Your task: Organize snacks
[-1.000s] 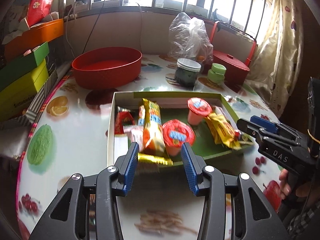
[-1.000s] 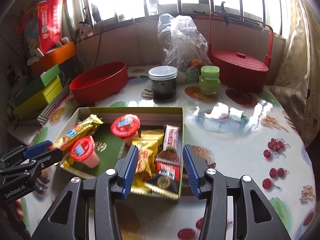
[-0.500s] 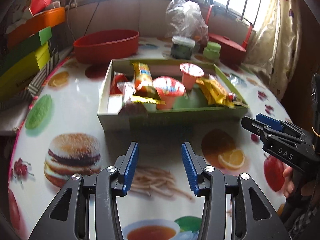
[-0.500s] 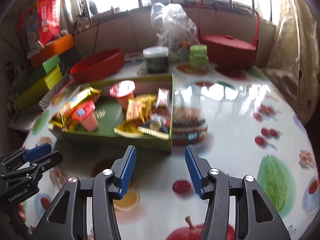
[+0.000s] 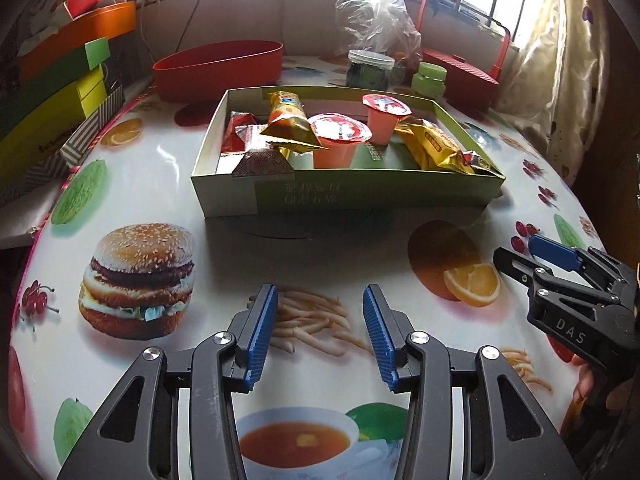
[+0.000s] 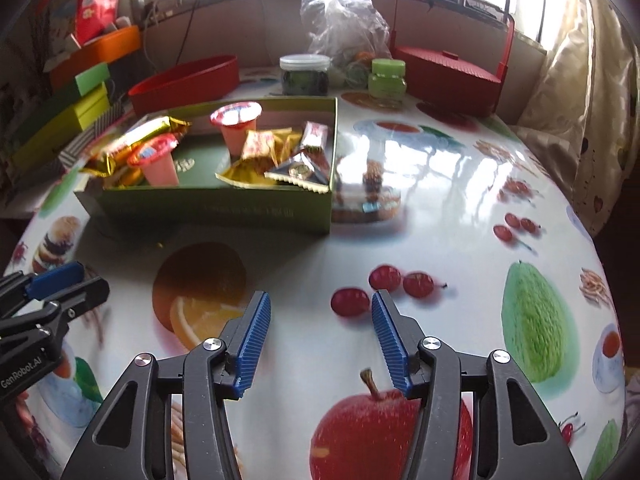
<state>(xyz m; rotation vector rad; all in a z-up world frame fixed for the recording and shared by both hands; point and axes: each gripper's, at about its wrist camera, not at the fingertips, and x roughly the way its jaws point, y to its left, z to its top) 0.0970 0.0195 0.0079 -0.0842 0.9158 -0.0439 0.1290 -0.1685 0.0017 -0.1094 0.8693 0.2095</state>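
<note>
Green cardboard tray [image 5: 360,196], upper centre of your left view, holds two pink jelly cups [image 5: 339,140], gold-wrapped snack bars [image 5: 434,146] and a brown wafer pack [image 5: 262,165]. Your left gripper [image 5: 320,336] hangs half open and empty at lower centre. Your right gripper [image 6: 320,344] is opening, nothing between its jaws.

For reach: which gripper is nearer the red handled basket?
Right. The right gripper, jaws opening, empty, has the basket ahead-right; the left gripper sits farther left.
</note>
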